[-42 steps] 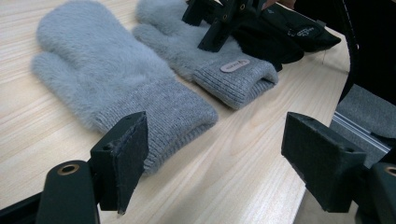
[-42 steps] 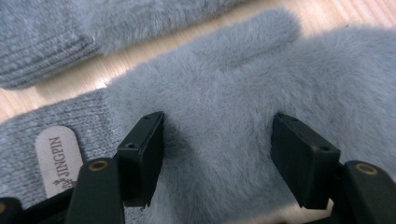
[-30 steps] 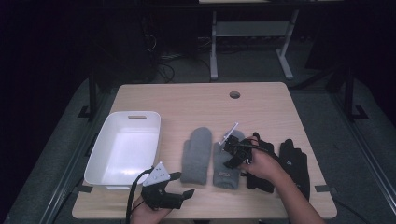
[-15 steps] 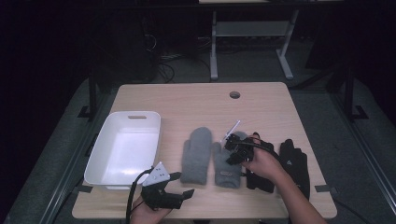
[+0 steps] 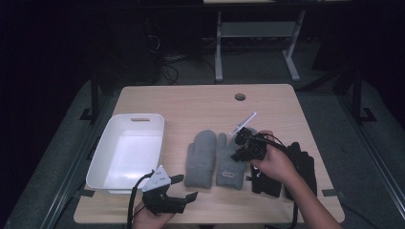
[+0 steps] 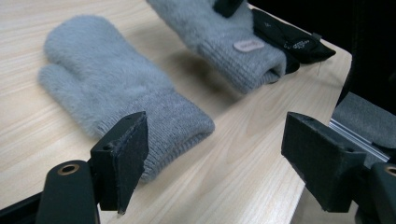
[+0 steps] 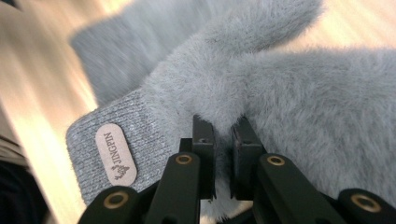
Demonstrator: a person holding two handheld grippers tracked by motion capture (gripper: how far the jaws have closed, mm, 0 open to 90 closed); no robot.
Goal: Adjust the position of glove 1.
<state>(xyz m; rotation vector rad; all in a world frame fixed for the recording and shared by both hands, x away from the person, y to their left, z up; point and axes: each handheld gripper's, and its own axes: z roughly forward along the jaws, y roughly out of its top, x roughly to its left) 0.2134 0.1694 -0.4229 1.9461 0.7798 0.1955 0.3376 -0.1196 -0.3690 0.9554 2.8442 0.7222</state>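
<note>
The right gripper's (image 7: 223, 140) fingers are pinched tight on the fluffy right mitten (image 7: 289, 88), mid-counter (image 5: 191, 100) beside the left mitten (image 5: 200, 157). The left gripper (image 6: 215, 154), fingers wide apart and empty, hovers at the near edge by the white tub (image 5: 102, 157). Black gloves (image 5: 303, 164) lie right.

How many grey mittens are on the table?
2: one grey mitten lies flat beside the white tub; the labelled grey mitten right of it is pinched by the right gripper.
</note>
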